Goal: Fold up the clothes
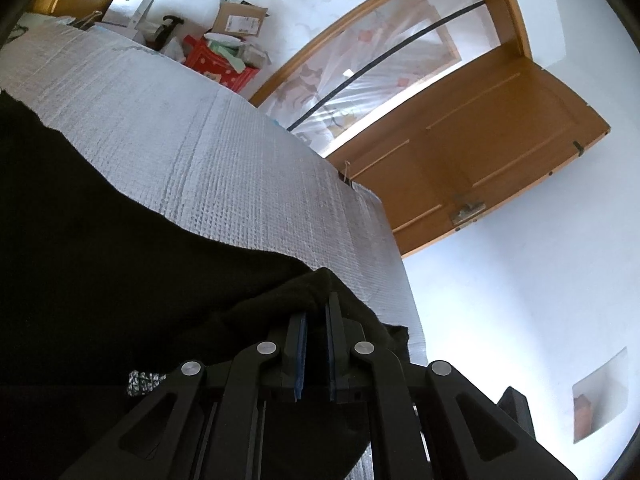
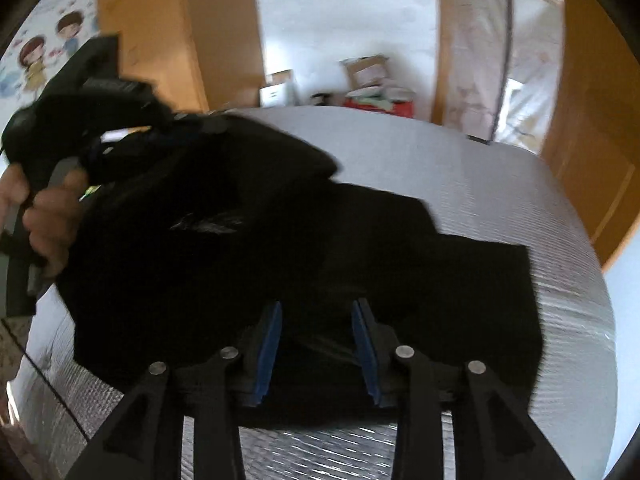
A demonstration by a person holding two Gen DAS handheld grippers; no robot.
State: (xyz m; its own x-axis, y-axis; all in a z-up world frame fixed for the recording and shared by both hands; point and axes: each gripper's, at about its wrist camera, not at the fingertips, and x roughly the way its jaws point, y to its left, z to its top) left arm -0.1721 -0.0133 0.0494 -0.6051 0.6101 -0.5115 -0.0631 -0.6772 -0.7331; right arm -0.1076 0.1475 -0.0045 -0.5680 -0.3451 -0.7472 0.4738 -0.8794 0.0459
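Observation:
A black garment [image 1: 120, 260] lies across a silver quilted table cover [image 1: 180, 120]. In the left wrist view my left gripper [image 1: 316, 314] is shut on a fold of the garment near the table's right edge, and cloth drapes over its fingertips. In the right wrist view the garment [image 2: 340, 248] spreads over the cover [image 2: 500, 168], with its left part lifted and bunched. My right gripper [image 2: 316, 306] hovers low over the near hem, its blue pads [image 2: 268, 344] wide apart and open. A person's hand [image 2: 44, 208] holds the left gripper's body [image 2: 88, 96] at upper left; its fingertips are buried in cloth.
A brown wooden door [image 1: 480, 140] stands open beyond the table's far corner. Cardboard boxes [image 1: 236, 20] and a red box [image 1: 216, 64] are piled against the back wall. A wooden wardrobe [image 2: 168, 40] stands at the back left. The cover's right edge [image 2: 592, 280] drops off.

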